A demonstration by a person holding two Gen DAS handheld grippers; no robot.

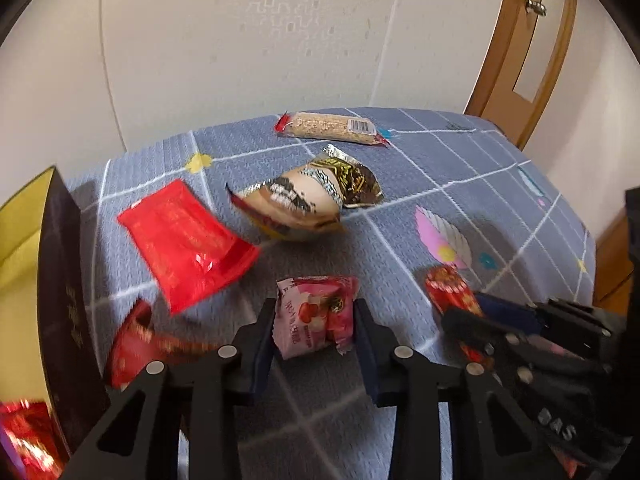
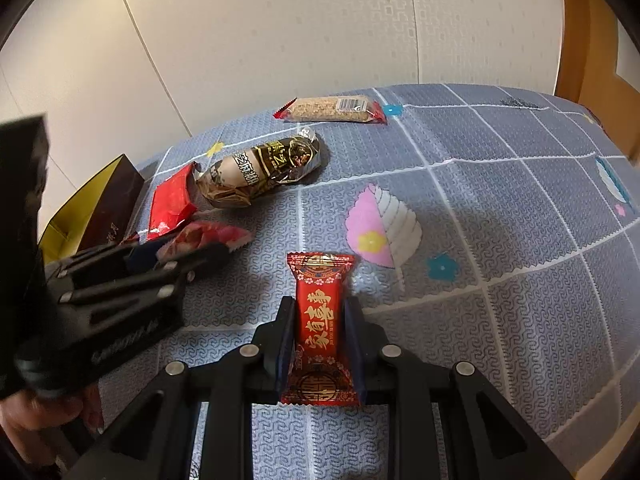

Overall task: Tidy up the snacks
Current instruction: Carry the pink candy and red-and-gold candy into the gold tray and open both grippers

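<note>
My left gripper [image 1: 315, 320] is shut on a pink snack packet [image 1: 316, 314] just above the blue patterned cloth. My right gripper [image 2: 320, 320] is shut on a red packet with gold characters [image 2: 320, 332]; it also shows at the right of the left wrist view [image 1: 452, 290]. On the cloth lie a flat red packet [image 1: 184, 240], a beige-and-gold packet [image 1: 308, 196] and a sesame bar [image 1: 332, 128]. A dark box with a yellow inside [image 1: 60, 300] stands at the left, with red packets [image 1: 24, 440] in it.
Another red packet [image 1: 132, 344] lies beside the box. The cloth [image 2: 500, 208] covers the table to a white wall behind. A wooden door frame [image 1: 520, 48] stands at the far right. My left gripper [image 2: 120, 280] and hand [image 2: 44, 412] show in the right wrist view.
</note>
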